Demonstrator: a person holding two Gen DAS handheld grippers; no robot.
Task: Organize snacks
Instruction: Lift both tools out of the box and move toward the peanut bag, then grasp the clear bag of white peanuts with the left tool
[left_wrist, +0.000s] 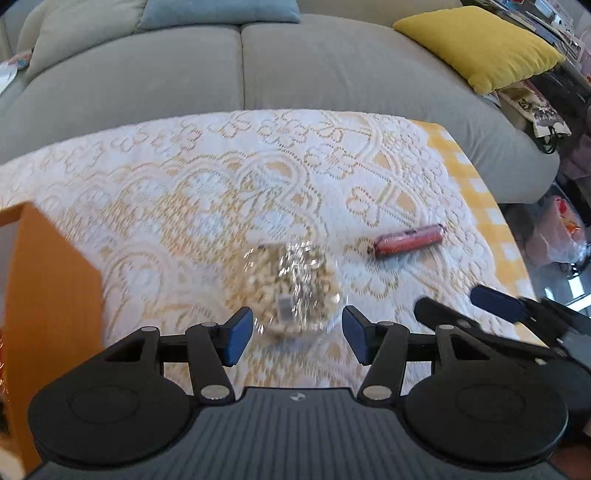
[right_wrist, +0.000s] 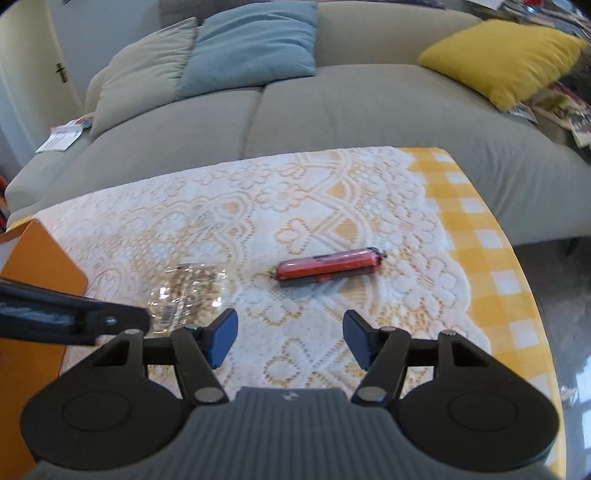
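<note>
While both hang over bench, left gripper spread above clear bag of nuts; right gripper spread, empty; red snack roll lies beyond it.

Clear snack bag ahead of left gripper: motion-blurred, label unreadable, contents approx. pale kernels. Orange box to its left: cut by frame edge, inside not visible. Red stick pkg beyond right gripper: print too small.

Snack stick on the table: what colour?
Red stick with dark ends and underside; clearest in the right wrist view.
</note>
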